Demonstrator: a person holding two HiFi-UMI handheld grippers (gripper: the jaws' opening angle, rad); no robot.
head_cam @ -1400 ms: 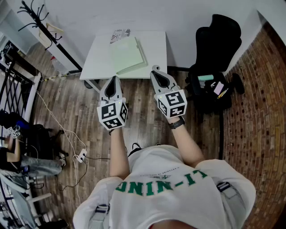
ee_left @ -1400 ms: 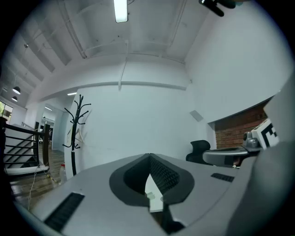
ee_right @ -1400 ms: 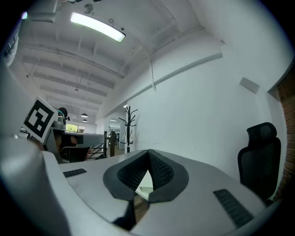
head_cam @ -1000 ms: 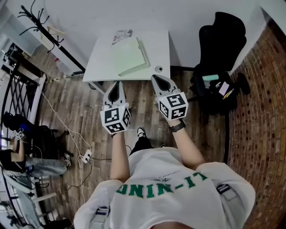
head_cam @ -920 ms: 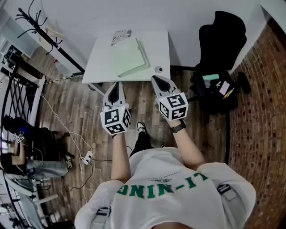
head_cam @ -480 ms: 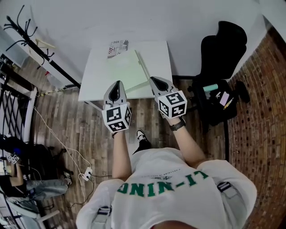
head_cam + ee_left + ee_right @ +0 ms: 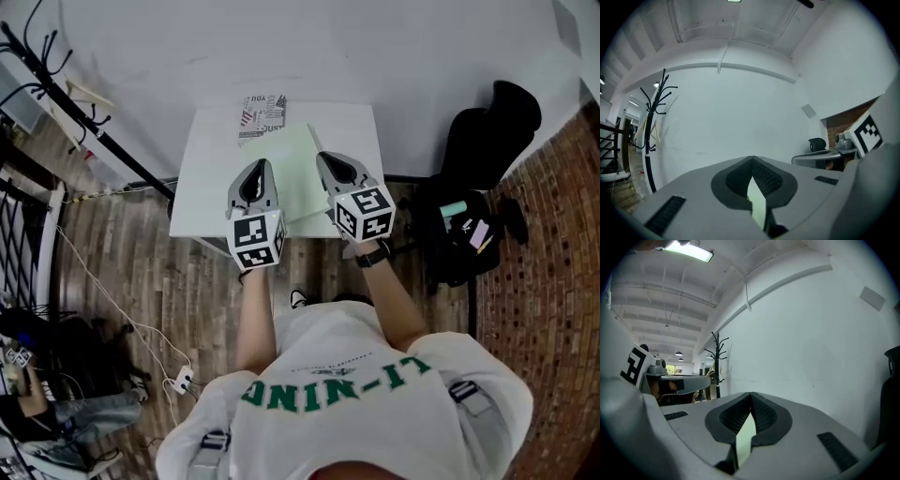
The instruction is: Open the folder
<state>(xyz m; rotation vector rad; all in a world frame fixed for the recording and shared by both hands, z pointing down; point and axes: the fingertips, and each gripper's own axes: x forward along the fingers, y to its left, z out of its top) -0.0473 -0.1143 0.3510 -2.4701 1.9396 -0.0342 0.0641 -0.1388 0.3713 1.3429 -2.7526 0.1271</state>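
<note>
Upper centre: left tool (image 7: 259,169) and right tool (image 7: 327,159), jaws together (both empty), above the desk (image 7: 211,164); folder (image 7: 296,167) shows between them.

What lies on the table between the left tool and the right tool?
The green folder lies between the left tool and the right tool, flat on the white table; the head view shows it.

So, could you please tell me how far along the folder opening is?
Nothing done yet: the folder lies closed on the table. In hand: the left tongs and right tongs hover over it, both shut and empty. Remaining: lifting the cover open.
</note>
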